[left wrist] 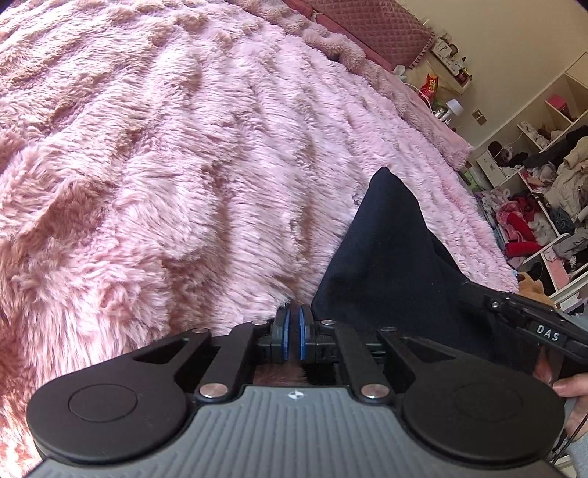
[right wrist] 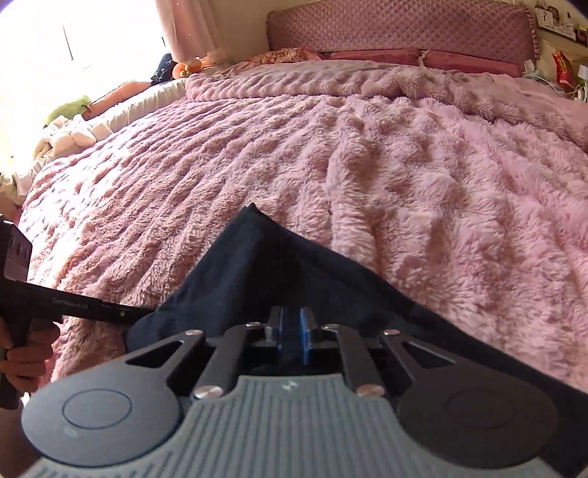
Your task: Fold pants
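The dark navy pants [left wrist: 382,264] lie on the fuzzy pink blanket [left wrist: 183,165] that covers the bed, near its foot edge on the side toward the open shelves [left wrist: 544,154], and rise to a peaked fold [right wrist: 253,235] that points toward the quilted headboard [right wrist: 400,29]. The left gripper [left wrist: 293,332] sits at the fabric's left edge; its blue-padded fingers [left wrist: 283,331] are nearly together with a thin slit between them, and whether cloth is pinched there cannot be told. The right gripper [right wrist: 290,336] sits over the pants, its blue-lined fingers [right wrist: 304,338] close together with dark fabric between and around them, seemingly clamped on it. In the right wrist view the left gripper's dark body reaches the fabric's edge from the left. Pillows [right wrist: 367,55] lie below the headboard.
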The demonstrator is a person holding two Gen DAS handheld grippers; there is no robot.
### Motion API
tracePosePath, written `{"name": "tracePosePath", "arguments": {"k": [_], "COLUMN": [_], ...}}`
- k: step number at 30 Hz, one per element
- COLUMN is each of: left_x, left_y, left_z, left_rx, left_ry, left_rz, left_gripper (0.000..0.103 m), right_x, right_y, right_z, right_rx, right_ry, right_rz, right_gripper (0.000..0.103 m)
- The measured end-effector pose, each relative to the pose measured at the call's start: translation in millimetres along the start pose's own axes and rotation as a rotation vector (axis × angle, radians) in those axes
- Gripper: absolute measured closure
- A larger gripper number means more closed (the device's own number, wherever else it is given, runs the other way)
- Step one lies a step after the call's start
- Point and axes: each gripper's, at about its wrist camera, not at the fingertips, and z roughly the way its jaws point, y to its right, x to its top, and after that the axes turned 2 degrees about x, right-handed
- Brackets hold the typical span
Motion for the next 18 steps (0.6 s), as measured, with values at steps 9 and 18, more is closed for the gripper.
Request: {"name": "tracePosePath", "arguments": {"k": [9, 18], "left_x": [10, 16], "left_y": [2, 0], "left_z": [-34, -44], "left_rx": [-0.099, -0.069], "left_ry": [0.109, 0.136], "left_rz": [0.026, 0.017], "left_gripper": [0.089, 0.089], "right_x": [5, 24], "right_y": [-53, -74], "right_z": [87, 57], "right_rx": [-0.277, -0.336], "right_ry": [0.093, 0.203], "right_rz": [0.280, 0.135], "right_gripper": [0.103, 0.096]}}
